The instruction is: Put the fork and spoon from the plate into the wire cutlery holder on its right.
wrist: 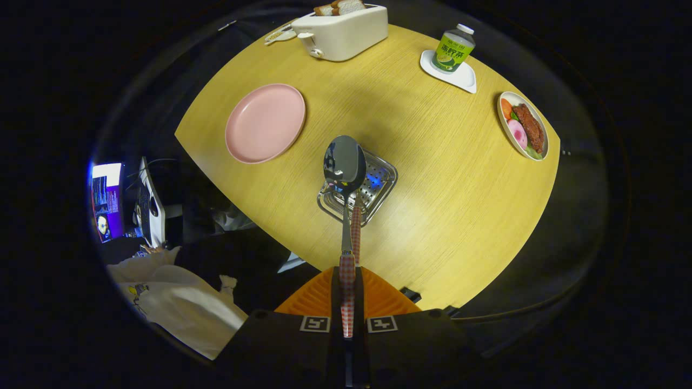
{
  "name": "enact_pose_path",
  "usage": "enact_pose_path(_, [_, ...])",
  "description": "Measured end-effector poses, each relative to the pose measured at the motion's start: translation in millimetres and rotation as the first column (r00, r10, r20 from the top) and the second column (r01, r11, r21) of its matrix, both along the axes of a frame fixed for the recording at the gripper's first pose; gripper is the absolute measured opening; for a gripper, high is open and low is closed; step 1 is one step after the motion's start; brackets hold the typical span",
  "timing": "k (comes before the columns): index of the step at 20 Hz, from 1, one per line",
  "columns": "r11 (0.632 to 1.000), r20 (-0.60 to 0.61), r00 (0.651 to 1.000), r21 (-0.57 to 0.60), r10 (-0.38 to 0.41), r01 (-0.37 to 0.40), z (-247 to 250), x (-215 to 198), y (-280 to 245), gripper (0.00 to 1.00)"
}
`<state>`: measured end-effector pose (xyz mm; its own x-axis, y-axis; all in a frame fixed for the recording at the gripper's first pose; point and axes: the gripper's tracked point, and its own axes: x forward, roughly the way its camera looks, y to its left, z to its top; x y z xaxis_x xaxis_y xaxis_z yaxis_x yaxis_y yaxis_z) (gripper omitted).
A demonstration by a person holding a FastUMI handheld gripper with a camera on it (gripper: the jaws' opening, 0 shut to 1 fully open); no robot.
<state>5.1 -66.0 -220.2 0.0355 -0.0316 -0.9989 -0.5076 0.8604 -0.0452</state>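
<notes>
My gripper (347, 281) is shut on the red-checked handle of a steel spoon (344, 165). The spoon points away from the fingers, its bowl hanging high over the metal cutlery holder (381, 181) on the wooden table (432, 178). A second red-checked handle (356, 227), probably the fork's, leans out of the holder right beside the spoon's stem; its head is hidden. Left of the holder and farther off lies the pink plate (265, 123) with nothing on it.
At the far side a white toaster (343, 29) holds bread slices. A green bottle (454, 48) stands on a white coaster. A dish of food (523, 132) sits to the right. Off the table's near left are white cloth (178, 302) and a lit screen (107, 200).
</notes>
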Motion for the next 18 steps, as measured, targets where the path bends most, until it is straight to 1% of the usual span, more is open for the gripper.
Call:
enact_pose_path(2, [0.999, -0.073, 0.997, -0.034, 0.010, -0.012, -11.4, 7.0, -7.3, 0.10])
enact_pose_path(5, [0.998, -0.182, 0.983, -0.058, -0.013, 0.002, -28.5, 11.3, -9.4, 0.10])
enact_pose_path(9, [0.998, -0.269, 0.963, -0.068, -0.029, 0.011, -42.8, 14.6, -7.6, 0.11])
enact_pose_path(12, [0.997, -0.287, 0.957, -0.075, -0.042, 0.022, -46.2, 22.7, -6.3, 0.12])
enact_pose_path(13, [0.997, -0.284, 0.958, -0.075, -0.051, 0.031, -46.7, 25.4, -5.9, 0.15])
enact_pose_path(15, [0.997, -0.298, 0.952, -0.055, -0.070, 0.056, -45.8, 26.1, -0.2, 0.15])
enact_pose_path(16, [0.997, -0.295, 0.952, -0.045, -0.077, 0.067, -42.6, 28.7, 2.5, 0.17])
enact_pose_path(17, [0.997, -0.282, 0.956, -0.034, -0.079, 0.072, -43.8, 30.1, 3.0, 0.22])
enact_pose_path(18, [0.997, -0.268, 0.960, -0.021, -0.081, 0.079, -40.6, 31.3, 3.9, 0.29])
